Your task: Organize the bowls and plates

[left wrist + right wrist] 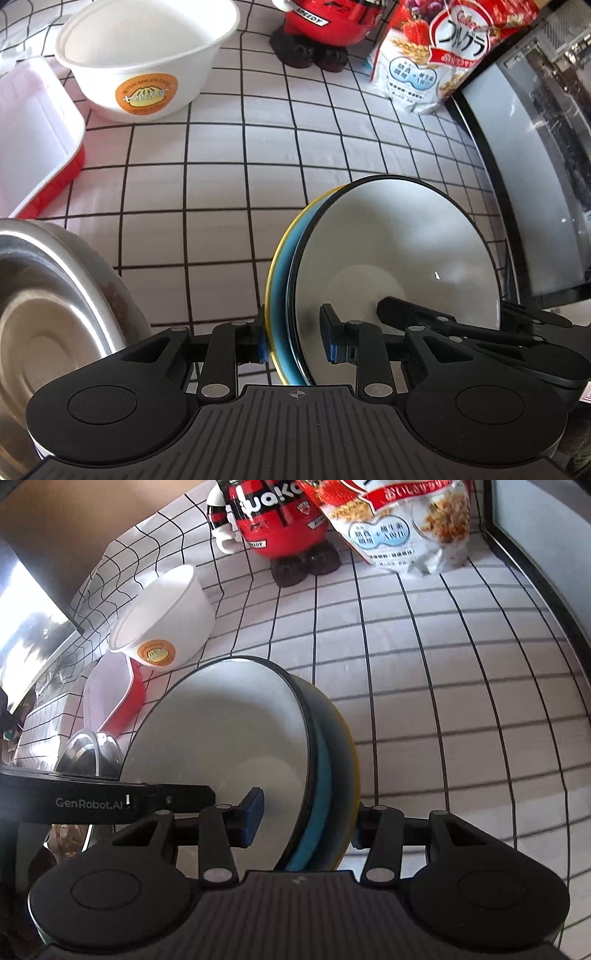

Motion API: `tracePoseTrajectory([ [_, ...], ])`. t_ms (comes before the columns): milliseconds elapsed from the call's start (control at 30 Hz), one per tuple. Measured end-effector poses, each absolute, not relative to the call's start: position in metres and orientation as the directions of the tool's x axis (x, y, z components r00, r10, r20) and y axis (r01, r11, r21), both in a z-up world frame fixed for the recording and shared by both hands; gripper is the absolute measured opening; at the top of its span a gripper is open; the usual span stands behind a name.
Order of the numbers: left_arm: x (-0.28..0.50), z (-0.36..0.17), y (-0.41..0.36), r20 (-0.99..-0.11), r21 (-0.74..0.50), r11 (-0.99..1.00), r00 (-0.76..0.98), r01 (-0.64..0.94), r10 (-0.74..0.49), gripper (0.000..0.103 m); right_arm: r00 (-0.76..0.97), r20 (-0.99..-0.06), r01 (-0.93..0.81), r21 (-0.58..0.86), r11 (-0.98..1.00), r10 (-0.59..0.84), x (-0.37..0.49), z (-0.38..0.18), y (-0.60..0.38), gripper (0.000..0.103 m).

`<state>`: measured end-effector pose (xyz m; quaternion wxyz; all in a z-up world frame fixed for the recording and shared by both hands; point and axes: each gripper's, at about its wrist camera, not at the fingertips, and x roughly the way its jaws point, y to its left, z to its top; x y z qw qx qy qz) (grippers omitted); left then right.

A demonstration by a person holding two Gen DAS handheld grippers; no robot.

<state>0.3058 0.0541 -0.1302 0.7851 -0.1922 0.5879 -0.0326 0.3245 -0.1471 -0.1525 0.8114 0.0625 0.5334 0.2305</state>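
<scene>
Two nested bowls, a white-inside black-rimmed bowl (399, 251) seated in a blue bowl with a yellow rim (280, 280), hang tilted above the black-gridded white tablecloth (240, 177), so part of the stacking looks done. The left gripper (295, 339) straddles one side of the pair's wall, one pad on the yellow rim, the other inside and seemingly just clear; the right gripper (306, 819) likewise straddles the opposite side. Still loose: the white paper bowl with an orange sticker (144, 62), the stainless steel bowl (48, 295) and the red-sided white tray (33, 147).
</scene>
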Motion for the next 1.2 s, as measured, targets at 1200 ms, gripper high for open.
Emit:
tracePoseTrajectory([
  [1200, 0.313, -0.116, 0.069, -0.896, -0.353, 0.911, 0.359, -0.215, -0.262, 0.023, 0.397, -0.823, -0.297, 0.304, 0.905, 0.407, 0.348, -0.145, -0.139, 0.049],
])
